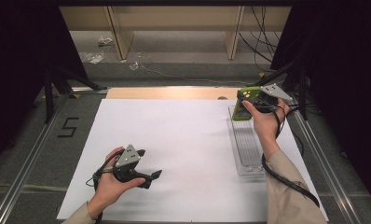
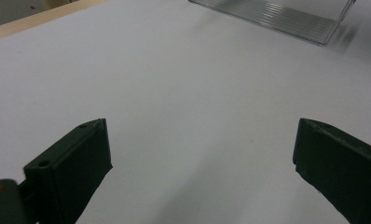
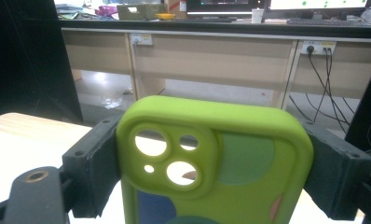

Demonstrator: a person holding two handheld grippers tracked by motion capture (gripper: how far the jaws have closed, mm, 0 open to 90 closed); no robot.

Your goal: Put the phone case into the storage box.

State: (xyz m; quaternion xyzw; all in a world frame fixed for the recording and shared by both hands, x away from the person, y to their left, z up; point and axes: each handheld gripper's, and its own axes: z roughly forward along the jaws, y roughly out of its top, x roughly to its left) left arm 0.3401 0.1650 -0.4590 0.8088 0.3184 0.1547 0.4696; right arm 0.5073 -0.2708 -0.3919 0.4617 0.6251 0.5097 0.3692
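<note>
This looks like a lab or research office set up for recording. The worktop (image 1: 183,140) is covered in plain white sheet and framed by metal rails (image 1: 30,154), with black curtains (image 1: 20,46) hung on both sides and a taped "5" (image 1: 68,127) on the grey floor mat. Beyond it stand pale wooden desks (image 3: 211,56) carrying monitors (image 3: 314,3), with wall sockets (image 3: 319,47) and loose cables (image 1: 260,37) trailing underneath.

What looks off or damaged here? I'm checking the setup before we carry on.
Nothing stands out. The right gripper holds the green phone case squarely by its sides above the clear tray, which lies flat on the white sheet. The left gripper is open over bare sheet.
</note>
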